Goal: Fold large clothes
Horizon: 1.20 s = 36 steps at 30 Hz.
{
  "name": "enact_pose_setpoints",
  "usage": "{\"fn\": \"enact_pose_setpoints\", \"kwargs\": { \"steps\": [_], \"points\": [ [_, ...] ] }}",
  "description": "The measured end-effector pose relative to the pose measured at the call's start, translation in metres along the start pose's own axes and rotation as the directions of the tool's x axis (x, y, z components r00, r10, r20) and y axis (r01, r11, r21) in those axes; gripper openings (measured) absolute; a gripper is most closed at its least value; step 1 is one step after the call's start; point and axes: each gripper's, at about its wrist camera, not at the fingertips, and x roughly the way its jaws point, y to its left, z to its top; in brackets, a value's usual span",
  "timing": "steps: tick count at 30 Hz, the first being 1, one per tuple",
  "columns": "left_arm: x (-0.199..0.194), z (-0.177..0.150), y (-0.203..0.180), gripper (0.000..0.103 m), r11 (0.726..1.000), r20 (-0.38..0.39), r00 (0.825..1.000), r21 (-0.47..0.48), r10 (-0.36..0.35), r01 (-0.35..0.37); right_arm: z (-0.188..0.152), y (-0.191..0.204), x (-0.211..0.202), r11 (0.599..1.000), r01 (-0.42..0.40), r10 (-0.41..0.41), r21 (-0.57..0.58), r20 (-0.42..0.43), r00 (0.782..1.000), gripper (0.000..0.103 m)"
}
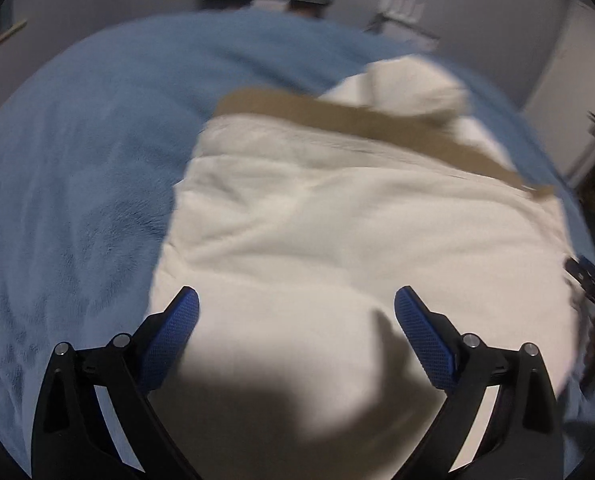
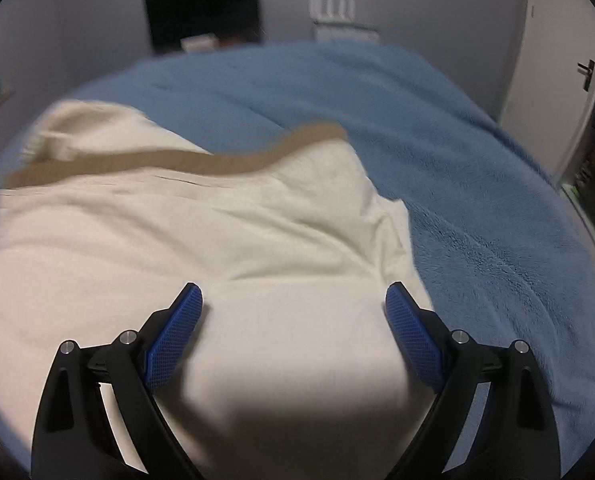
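Note:
A large cream garment (image 1: 337,220) with a tan band (image 1: 337,114) along its far edge lies on a blue fleece bed cover (image 1: 77,160). A bunched cream part (image 1: 409,84) sits beyond the band. My left gripper (image 1: 296,300) is open and empty above the garment's near part. In the right wrist view the same garment (image 2: 177,240) lies at the left and middle, with the tan band (image 2: 157,164) across its far side. My right gripper (image 2: 293,296) is open and empty over the garment's near right part. Both views are blurred.
The blue cover (image 2: 477,200) spreads wide to the right of the garment. Grey walls, a dark screen (image 2: 205,8) and a white door (image 2: 561,80) stand beyond the bed. The other gripper shows at the right edge of the left wrist view (image 1: 589,284).

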Motion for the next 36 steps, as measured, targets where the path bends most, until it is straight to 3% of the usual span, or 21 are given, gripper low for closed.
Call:
{"fn": "enact_pose_setpoints", "kwargs": {
  "steps": [4,7,11,14,17,22,31,36],
  "points": [
    [-0.026,-0.034,-0.04,0.095,0.993,0.026,0.999,0.113,-0.029,0.026,-0.028,0.039,-0.042,0.991,-0.084,0.09,-0.1,0.058,0.994,0.088],
    [-0.016,-0.059,-0.055,0.095,0.99,-0.011,0.999,0.133,-0.053,0.054,-0.057,0.068,-0.053,0.979,-0.142,0.15,-0.148,0.042,0.988,0.088],
    [0.006,-0.083,-0.068,0.097,0.974,-0.048,0.998,0.223,0.042,-0.03,-0.084,0.091,-0.05,0.972,-0.134,0.136,-0.194,-0.005,0.991,0.088],
    [0.011,-0.083,-0.052,0.097,0.98,-0.077,0.994,0.192,0.075,-0.059,-0.096,0.069,-0.045,0.984,-0.071,0.071,-0.161,-0.006,0.997,0.088],
    [0.007,-0.085,-0.028,0.097,0.991,-0.104,0.989,0.093,0.104,-0.095,-0.093,0.029,-0.035,0.999,0.004,-0.005,-0.045,-0.03,1.0,0.088],
    [0.009,-0.083,0.001,0.097,0.989,-0.141,0.981,-0.032,0.135,-0.141,-0.093,-0.006,-0.024,0.995,0.049,-0.043,0.081,-0.076,0.996,0.089],
    [-0.008,-0.069,0.009,0.096,0.99,-0.045,0.991,-0.056,0.129,-0.131,-0.082,-0.014,-0.04,0.987,0.039,-0.033,0.155,-0.039,0.999,0.089],
    [0.006,-0.051,0.024,0.097,0.982,-0.01,0.982,-0.01,0.189,-0.189,-0.076,-0.026,-0.028,0.992,0.042,-0.035,0.123,-0.063,0.997,0.089]
  ]
}}
